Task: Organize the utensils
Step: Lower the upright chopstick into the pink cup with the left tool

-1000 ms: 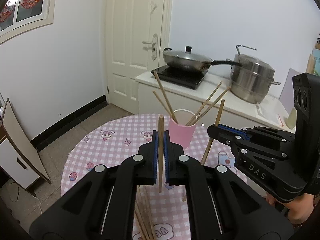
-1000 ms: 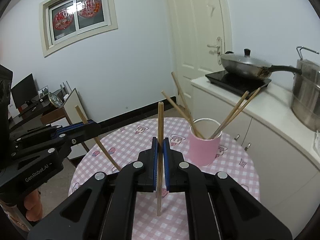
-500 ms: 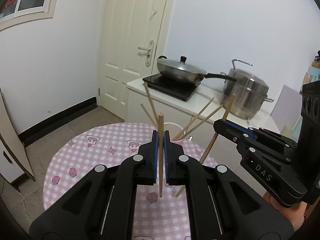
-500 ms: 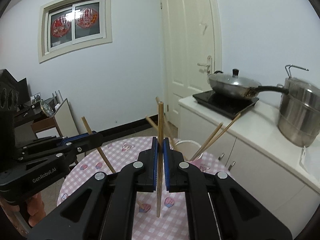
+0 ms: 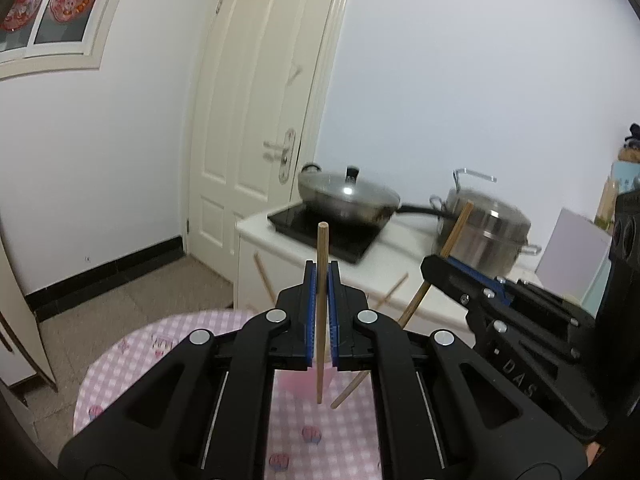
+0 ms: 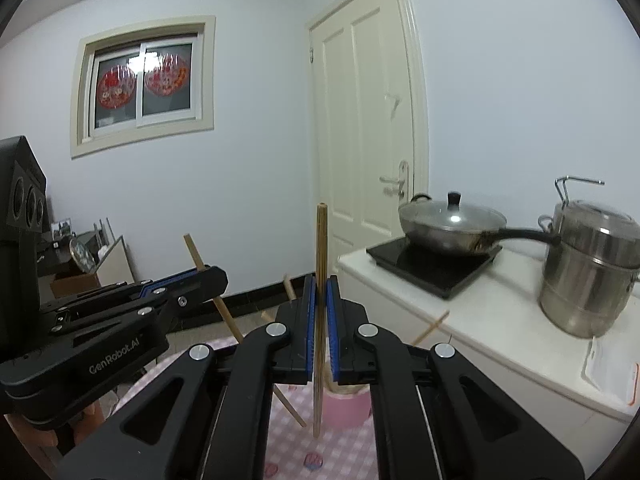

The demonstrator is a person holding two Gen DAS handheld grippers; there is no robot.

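Two chopsticks in hand: left tongs (image 5: 322,312) clamped on one upright chopstick (image 5: 321,320), right tongs (image 6: 320,320) clamped on another chopstick (image 6: 320,312). Pink cup (image 6: 344,404) (already bristling with sticks) stands just beyond both on the pink-checked bench (image 5: 160,360), mostly hidden. Risk, as judged: a lowered tip may strike the splayed sticks or rim and tip the cup; the two tongs could collide. Legible: "GenRobot.AI" on the left, "DAS" on the right.

"DAS" on the right tool (image 5: 434,268), "GenRobot.AI" on the left tool (image 6: 212,276)
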